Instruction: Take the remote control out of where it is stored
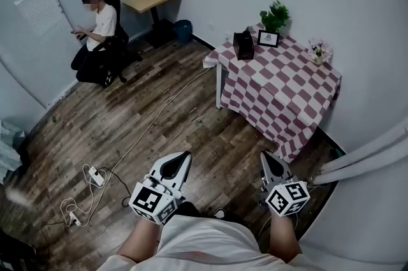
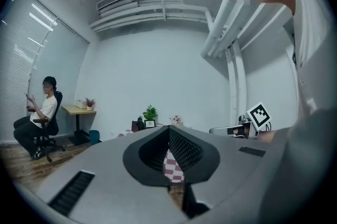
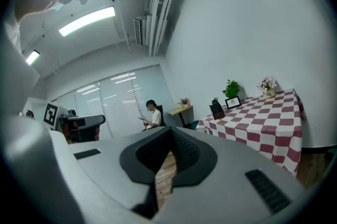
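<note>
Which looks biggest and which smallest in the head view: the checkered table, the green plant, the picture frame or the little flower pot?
1. Checkered table, by far the largest.
2. Green plant.
3. Picture frame and flower pot look about the same size, so I won't rank one above the other.

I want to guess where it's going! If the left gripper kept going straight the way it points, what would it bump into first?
Probably the checkered table. The left gripper points at it, with only floor showing between; depth is unclear.
</note>
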{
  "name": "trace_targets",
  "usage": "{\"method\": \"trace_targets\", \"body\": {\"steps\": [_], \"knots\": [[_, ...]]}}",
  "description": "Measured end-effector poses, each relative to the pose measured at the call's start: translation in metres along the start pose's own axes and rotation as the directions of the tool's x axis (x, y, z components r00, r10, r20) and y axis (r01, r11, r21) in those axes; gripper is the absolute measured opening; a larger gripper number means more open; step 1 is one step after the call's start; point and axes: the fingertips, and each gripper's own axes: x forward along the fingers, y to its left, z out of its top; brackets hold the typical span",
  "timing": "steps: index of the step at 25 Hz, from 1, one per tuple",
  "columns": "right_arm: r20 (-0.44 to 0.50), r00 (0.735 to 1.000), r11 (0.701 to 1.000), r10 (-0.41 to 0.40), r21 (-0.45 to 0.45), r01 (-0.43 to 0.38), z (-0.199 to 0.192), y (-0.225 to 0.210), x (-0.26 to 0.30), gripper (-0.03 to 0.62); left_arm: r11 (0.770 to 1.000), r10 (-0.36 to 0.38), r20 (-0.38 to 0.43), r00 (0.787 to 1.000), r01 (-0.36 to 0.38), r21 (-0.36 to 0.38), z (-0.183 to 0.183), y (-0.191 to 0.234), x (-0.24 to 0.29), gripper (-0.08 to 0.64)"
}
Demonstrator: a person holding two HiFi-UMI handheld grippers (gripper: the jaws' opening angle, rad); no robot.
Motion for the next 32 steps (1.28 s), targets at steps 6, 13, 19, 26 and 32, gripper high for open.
{"method": "trace_targets", "body": {"steps": [6, 13, 19, 26, 32], "knots": [[-0.006, 0.999, 0.999, -0.041, -0.025, 0.041, 0.014, -0.022, 0.025, 0.012, 0.999, -0.028, 0.006, 1.0, 0.028, -0.02, -0.005, 0.021, 0.04, 0.009], [0.019, 0.997, 0.994, -0.079, -0.068, 0.08, 0.048, -0.034, 0.1, 0.012, 0.994, -0.101, 0.027, 0.994, 0.103, -0.045, 0.002, 0.077, 0.103, 0.009], [0.013, 0.991, 0.987, -0.133, -0.084, 0.134, 0.07, -0.037, 0.172, 0.012, 0.987, -0.154, 0.035, 0.988, 0.155, -0.051, 0.021, 0.15, 0.149, 0.009], [0.001, 0.983, 0.98, -0.181, -0.089, 0.18, 0.079, -0.03, 0.249, 0.012, 0.984, -0.165, 0.039, 0.986, 0.167, -0.058, 0.034, 0.233, 0.181, 0.009], [-0.016, 0.982, 0.977, -0.186, -0.107, 0.183, 0.077, -0.02, 0.3, 0.012, 0.982, -0.165, 0.024, 0.986, 0.166, -0.089, 0.028, 0.283, 0.191, 0.009]]}}
